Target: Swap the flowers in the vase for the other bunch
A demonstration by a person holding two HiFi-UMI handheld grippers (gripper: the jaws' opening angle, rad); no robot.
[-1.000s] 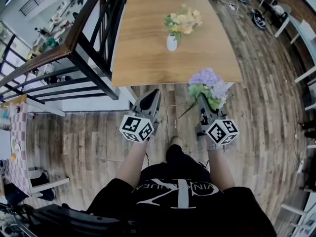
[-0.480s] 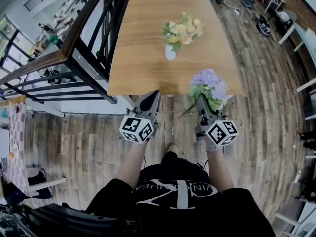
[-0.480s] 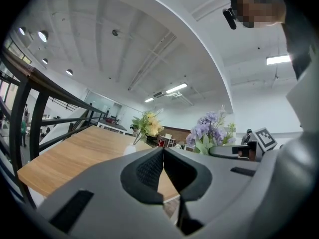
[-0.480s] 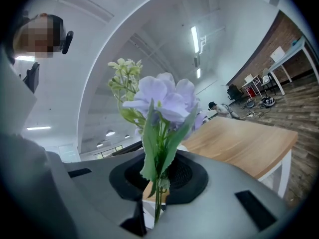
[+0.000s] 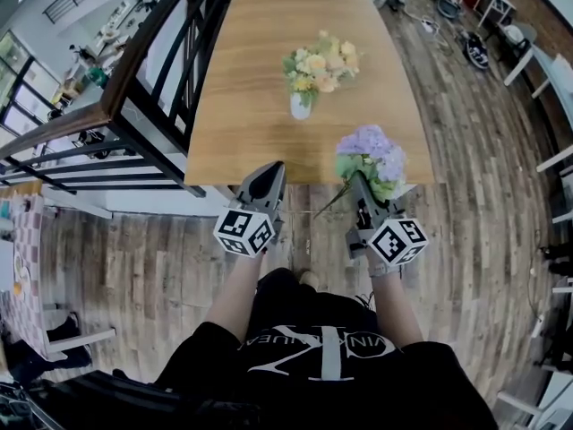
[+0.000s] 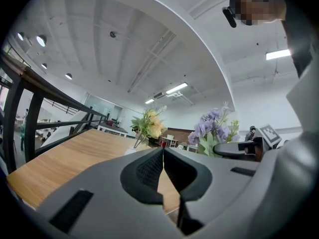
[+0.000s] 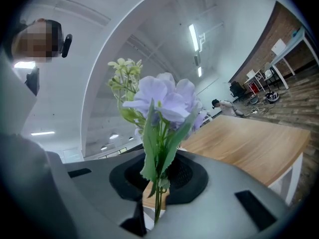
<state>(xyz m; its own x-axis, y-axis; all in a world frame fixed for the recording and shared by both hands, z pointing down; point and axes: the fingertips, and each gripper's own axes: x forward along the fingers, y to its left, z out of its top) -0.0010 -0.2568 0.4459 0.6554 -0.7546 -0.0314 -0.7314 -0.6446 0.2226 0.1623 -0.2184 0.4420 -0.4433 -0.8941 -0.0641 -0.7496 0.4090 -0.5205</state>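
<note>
- Left grey gripper (image 5: 271, 170), forearm outstretched, points level at the light wooden table (image 5: 242, 133), jaws clenched together and empty.
- Right grey gripper (image 5: 359, 183), held parallel, clamps the purple flower bunch (image 5: 371, 155) by its stems.

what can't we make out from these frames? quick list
- Yellow bunch stems inside the vase: head view, hidden by its opaque white wall.
- Vase bottom: left gripper view, behind the shut left gripper's body.
- Purple bunch stem ends: right gripper view, below the right gripper clamping them, behind its body.
- Clutter on the floor past the table: head view, too small.
</note>
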